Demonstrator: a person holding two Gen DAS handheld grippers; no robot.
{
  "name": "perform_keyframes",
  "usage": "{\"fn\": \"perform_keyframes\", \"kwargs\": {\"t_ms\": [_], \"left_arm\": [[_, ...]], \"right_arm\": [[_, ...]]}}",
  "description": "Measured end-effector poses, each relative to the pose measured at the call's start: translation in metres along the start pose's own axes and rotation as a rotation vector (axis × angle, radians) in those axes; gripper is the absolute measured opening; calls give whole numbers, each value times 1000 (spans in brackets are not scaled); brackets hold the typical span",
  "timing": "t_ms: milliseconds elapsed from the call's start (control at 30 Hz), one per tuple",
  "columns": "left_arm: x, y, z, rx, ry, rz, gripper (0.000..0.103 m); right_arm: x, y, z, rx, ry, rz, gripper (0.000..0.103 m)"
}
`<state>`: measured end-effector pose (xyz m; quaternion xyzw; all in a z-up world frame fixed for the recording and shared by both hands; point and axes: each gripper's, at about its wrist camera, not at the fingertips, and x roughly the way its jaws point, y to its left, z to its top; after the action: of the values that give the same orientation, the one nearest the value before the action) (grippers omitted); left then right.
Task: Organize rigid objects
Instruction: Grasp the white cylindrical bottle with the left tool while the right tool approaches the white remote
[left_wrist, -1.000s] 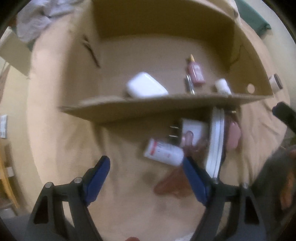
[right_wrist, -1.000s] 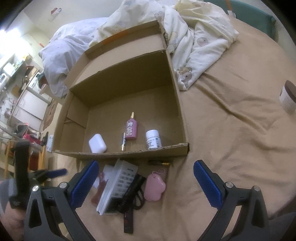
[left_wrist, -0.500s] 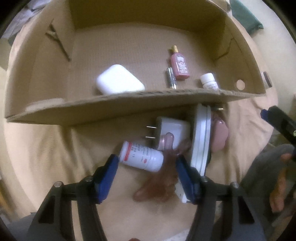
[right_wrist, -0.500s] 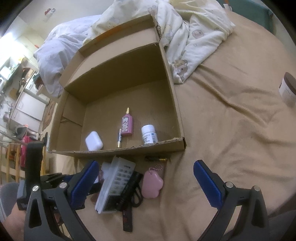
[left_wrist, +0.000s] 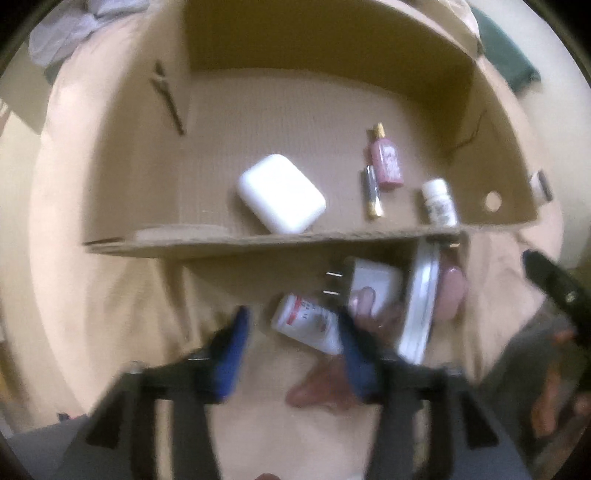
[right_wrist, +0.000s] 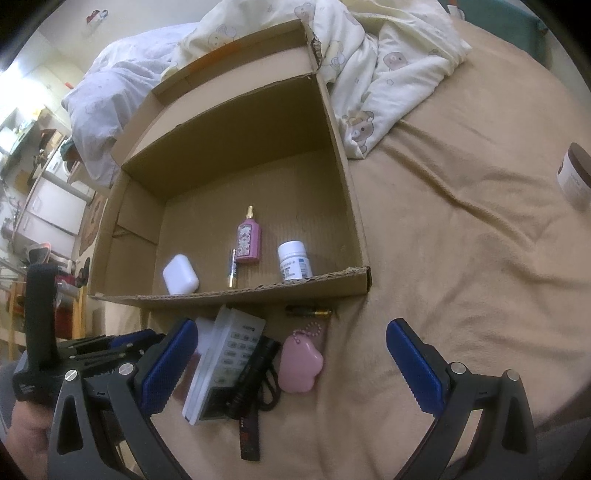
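White bottle (left_wrist: 310, 325) bears red lettering, apparently unreadable through blur.

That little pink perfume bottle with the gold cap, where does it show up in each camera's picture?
Left wrist view: pink perfume bottle lies right of centre, upper half, inside the cardboard box.
Right wrist view: pink perfume bottle lies near centre, on the box floor.
Shared landmark: the white case to its left.
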<state>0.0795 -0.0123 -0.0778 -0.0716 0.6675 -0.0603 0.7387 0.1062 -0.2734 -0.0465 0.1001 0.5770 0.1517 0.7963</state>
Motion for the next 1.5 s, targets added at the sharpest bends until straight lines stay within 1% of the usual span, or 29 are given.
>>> {"fn": "perform_keyframes", "kwargs": {"t_ms": [33,100,200,267,300,500,533,567,600,667,700,733,800,900,933,1033,1067,1100,1133,1167,1233,1267,1367,1500], "left_arm": [[3,-2,0,10,9,12,53],[8,-6,-1,21,34,5,56],[13,-11,-2,58,46,35,58],[15,-11,-3,50,62,15,58],[20,-19,-3,65,76,9,58],[34,-33,-12,132,94,56,58],[35,-33,-12,139,88,64,57],[37,-36,-12,144,82,67,54],[38,-37,-12,151,76,62,44],[39,-44,-11,159,64,65,44],[38,-45,-11,164,62,59,23],[37,-46,-12,165,67,58,10],[32,-45,-14,160,50,79,10],[24,-43,-13,116,38,53,8],[22,-40,-17,113,30,53,8],[16,-35,-16,92,18,35,8],[14,-33,-18,80,17,31,8],[12,-30,-20,74,19,34,15],[10,-28,-22,57,12,27,25],[7,-25,-25,41,7,14,28],[2,-18,-15,-1,2,-27,29],[0,-15,-14,-13,-3,-36,29],[2,-11,-4,-41,-4,-25,29],[17,-13,4,-73,34,-56,29]], "right_arm": [[0,0,0,1,0,0,103],[0,0,0,3,0,2,103],[1,1,0,-1,0,2,103],[0,2,-1,-4,0,3,103],[0,2,-1,-6,0,2,103],[0,2,-2,-3,4,-3,103],[0,2,-2,-2,5,-3,103],[0,1,-2,0,5,-4,103],[1,1,-2,1,6,-5,103],[1,1,-2,0,8,-7,103],[2,1,-2,0,9,-9,103],[2,1,-2,-1,12,-9,103],[4,0,-2,5,24,5,103],[9,-3,-4,28,58,65,103],[11,-3,-6,31,72,80,103],[18,-5,-11,67,124,150,103],[20,-6,-12,82,139,164,103],[22,-7,-13,94,150,171,103],[23,-9,-14,106,160,183,97],[24,-10,-14,116,167,197,86],[25,-11,-15,127,174,201,83],[25,-10,-15,128,171,198,79],[25,-7,-14,118,168,200,77],[26,-6,-13,113,169,193,77]]}}
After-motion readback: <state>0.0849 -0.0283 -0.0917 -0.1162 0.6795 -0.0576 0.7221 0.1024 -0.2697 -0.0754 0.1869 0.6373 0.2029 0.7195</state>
